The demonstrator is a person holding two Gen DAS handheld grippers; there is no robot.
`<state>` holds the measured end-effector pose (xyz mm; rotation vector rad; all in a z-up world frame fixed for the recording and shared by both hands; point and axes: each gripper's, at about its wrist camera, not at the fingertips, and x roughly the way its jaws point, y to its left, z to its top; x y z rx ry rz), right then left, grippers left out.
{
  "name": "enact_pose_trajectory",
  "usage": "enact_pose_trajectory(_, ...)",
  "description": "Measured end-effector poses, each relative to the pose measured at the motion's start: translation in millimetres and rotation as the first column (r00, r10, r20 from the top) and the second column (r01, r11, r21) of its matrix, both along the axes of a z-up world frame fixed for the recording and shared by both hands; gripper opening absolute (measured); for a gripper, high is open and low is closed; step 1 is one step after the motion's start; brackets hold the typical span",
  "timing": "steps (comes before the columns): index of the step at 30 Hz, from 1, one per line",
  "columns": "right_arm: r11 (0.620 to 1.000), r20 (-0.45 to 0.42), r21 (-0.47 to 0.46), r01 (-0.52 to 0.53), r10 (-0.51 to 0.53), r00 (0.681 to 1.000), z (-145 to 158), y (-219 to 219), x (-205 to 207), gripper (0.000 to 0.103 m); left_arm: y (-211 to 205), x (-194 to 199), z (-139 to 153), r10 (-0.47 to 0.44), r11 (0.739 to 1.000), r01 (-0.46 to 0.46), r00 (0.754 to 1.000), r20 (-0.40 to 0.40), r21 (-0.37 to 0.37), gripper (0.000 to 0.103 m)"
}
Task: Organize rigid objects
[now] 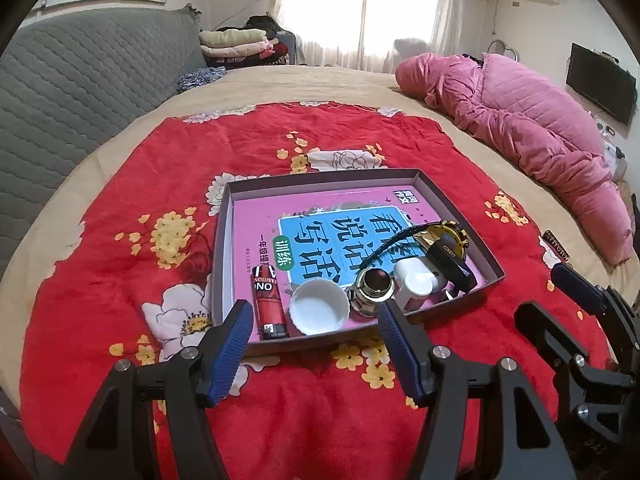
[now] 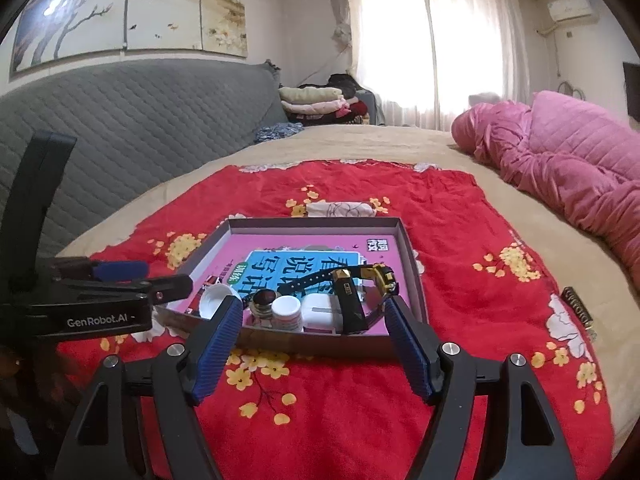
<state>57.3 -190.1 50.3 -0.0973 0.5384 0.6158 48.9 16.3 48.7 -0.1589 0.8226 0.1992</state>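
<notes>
Reading "ONO" on red lighter (image 1: 269,307), "GenRobot.AI" on left tongs (image 2: 120,280)

My right gripper (image 2: 312,316) hangs wide, nothing between its blue pads, low in the frame. At centre, the tray (image 2: 320,222) holds a book (image 2: 280,246), a watch (image 2: 348,280) and small jars (image 2: 286,312).

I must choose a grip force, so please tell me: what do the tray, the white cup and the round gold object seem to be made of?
Tray: probably cardboard, matte grey, with thin folded walls.
White cup: plastic or ceramic, smooth and slightly glossy; cannot tell which.
Round gold object: likely polished metal, with bright reflections and a dark glossy top.
</notes>
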Motion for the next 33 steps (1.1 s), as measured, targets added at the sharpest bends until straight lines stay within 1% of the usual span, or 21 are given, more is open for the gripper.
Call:
enact_pose_trajectory(3,1.000,0.002,-0.007,0.008,-0.008,1.000,1.5,0.7,-1.6,0.075,0.1,-5.0,0.5,0.006,1.000,-0.006,1.000,-0.005,-0.015,0.064)
enact_pose_trajectory(9,0.999,0.010,-0.026,0.034,-0.033,0.999,5.2,0.8,-8.2,0.075,-7.9,-11.1,0.2,0.013,1.000,-0.014,0.999,-0.029,-0.020,0.064)
enact_pose_trajectory(14,0.998,0.013,-0.036,0.045,-0.044,0.999,7.9,-0.6,-16.0,0.075,-20.7,-19.8,-1.6,-0.010,0.999,0.008,0.999,-0.043,-0.032,0.064)
enact_pose_trajectory(17,0.997,0.015,-0.048,0.060,-0.059,0.998,8.1,-0.9,-19.9,0.075,-23.3,-27.1,-4.5,0.006,0.999,-0.009,0.998,-0.055,-0.052,0.064)
enact_pose_trajectory(19,0.994,0.020,-0.074,0.083,-0.082,0.996,6.8,-0.3,-21.6,0.075,-23.9,-31.5,-5.4,0.013,0.998,-0.016,0.998,-0.057,-0.058,0.064)
enact_pose_trajectory(21,0.992,0.011,-0.088,0.095,-0.094,0.995,4.9,-0.8,-21.9,0.075,-24.1,-34.4,-5.6,0.016,0.998,-0.019,0.998,-0.060,-0.061,0.064)
enact_pose_trajectory(24,0.992,-0.012,-0.083,0.095,-0.096,0.995,2.3,-2.6,-23.1,0.075,-24.1,-39.4,-6.0,0.024,0.998,-0.027,0.998,-0.057,-0.063,0.064)
enact_pose_trajectory(27,0.992,-0.015,-0.090,0.092,-0.094,0.996,-0.7,-2.6,-25.9,0.075,-23.0,-38.7,-8.4,0.026,0.998,-0.030,0.998,-0.060,-0.062,0.064)
enact_pose_trajectory(33,0.992,-0.044,-0.104,0.065,-0.070,0.997,-9.5,2.2,-26.8,0.075,-22.3,-39.0,-16.8,0.030,0.998,-0.034,0.997,-0.072,-0.053,0.064)
